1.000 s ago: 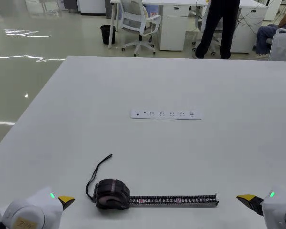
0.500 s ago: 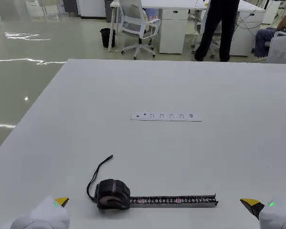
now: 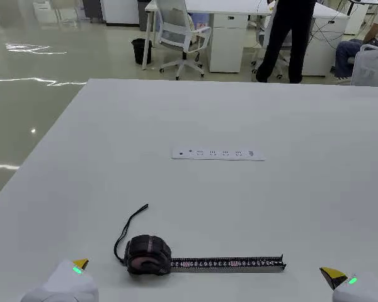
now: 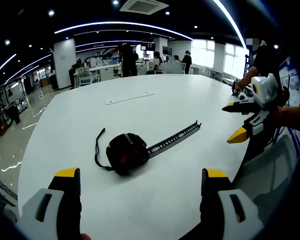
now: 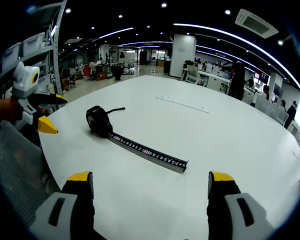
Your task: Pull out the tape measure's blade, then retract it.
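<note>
Here's tape measure point(image 3: 148, 255) near table point(image 3: 239, 201) front edge, blade point(image 3: 230, 263) lying out; left tongs point(image 4: 141, 173), right tongs point(image 5: 150, 176) spread wide, empty.

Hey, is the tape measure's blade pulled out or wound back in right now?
Pulled out. The dark numbered metal blade lies flat on the white table, stretching away from the round black tape measure case.

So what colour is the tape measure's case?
The case is black with reddish face; clearest in left gripper view.
</note>
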Demonstrator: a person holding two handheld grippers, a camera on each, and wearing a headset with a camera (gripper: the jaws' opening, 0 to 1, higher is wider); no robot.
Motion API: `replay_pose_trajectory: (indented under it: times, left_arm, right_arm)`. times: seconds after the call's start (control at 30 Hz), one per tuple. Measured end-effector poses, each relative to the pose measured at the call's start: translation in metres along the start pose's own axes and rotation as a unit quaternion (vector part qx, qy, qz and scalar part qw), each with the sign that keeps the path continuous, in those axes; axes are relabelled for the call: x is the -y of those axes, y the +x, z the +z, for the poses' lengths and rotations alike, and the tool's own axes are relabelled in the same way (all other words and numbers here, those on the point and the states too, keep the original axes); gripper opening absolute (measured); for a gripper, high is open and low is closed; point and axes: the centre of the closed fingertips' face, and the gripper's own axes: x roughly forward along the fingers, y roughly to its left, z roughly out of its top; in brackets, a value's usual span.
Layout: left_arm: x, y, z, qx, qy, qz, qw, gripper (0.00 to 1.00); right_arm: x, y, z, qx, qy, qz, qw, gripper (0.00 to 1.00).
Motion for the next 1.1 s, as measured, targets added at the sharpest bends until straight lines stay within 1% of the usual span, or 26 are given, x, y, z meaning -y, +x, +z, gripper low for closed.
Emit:
replay_pose_trajectory:
  times: [0.1, 0.2, 0.27, 0.33, 0.47, 0.6, 0.8, 0.97, 1.1]
  left_arm:
    - [0.003, 0.001, 0.000, -0.001, -0.008, 0.003, 1.0000, 0.99]
    - [0.006, 0.000, 0.002, 0.003, -0.004, 0.010, 0.9999, 0.99]
    - [0.005, 0.000, 0.003, 0.005, -0.007, 0.014, 0.9999, 0.99]
    - [0.006, 0.000, 0.004, 0.005, -0.013, 0.014, 0.9998, 0.99]
    - [0.008, -0.001, 0.005, 0.008, -0.009, 0.019, 0.9997, 0.99]
    - [0.010, 0.000, 0.005, 0.006, -0.010, 0.019, 0.9998, 0.99]
    - [0.010, 0.000, 0.006, 0.002, -0.008, 0.027, 0.9996, 0.99]
    - [0.011, 0.004, 0.007, 0.001, -0.015, 0.032, 0.9994, 0.98]
    - [0.012, 0.007, 0.006, 0.001, -0.023, 0.037, 0.9991, 0.95]
  right_arm:
    - [-0.003, -0.002, 0.000, 0.003, 0.012, -0.007, 0.9999, 0.99]
    - [-0.006, -0.003, -0.001, 0.003, 0.018, -0.009, 0.9998, 1.00]
    - [-0.008, -0.004, 0.000, 0.006, 0.017, -0.009, 0.9998, 1.00]
    - [-0.008, -0.004, -0.001, 0.003, 0.012, -0.011, 0.9999, 1.00]
    - [-0.011, -0.005, -0.001, 0.005, 0.013, -0.006, 0.9999, 1.00]
    - [-0.009, -0.005, 0.001, 0.009, 0.014, -0.008, 0.9998, 1.00]
    - [-0.007, -0.006, 0.001, 0.011, 0.016, -0.012, 0.9997, 1.00]
    - [-0.006, -0.006, 0.001, 0.010, 0.015, -0.012, 0.9998, 1.00]
    - [-0.005, -0.005, -0.001, 0.010, 0.017, -0.012, 0.9997, 1.00]
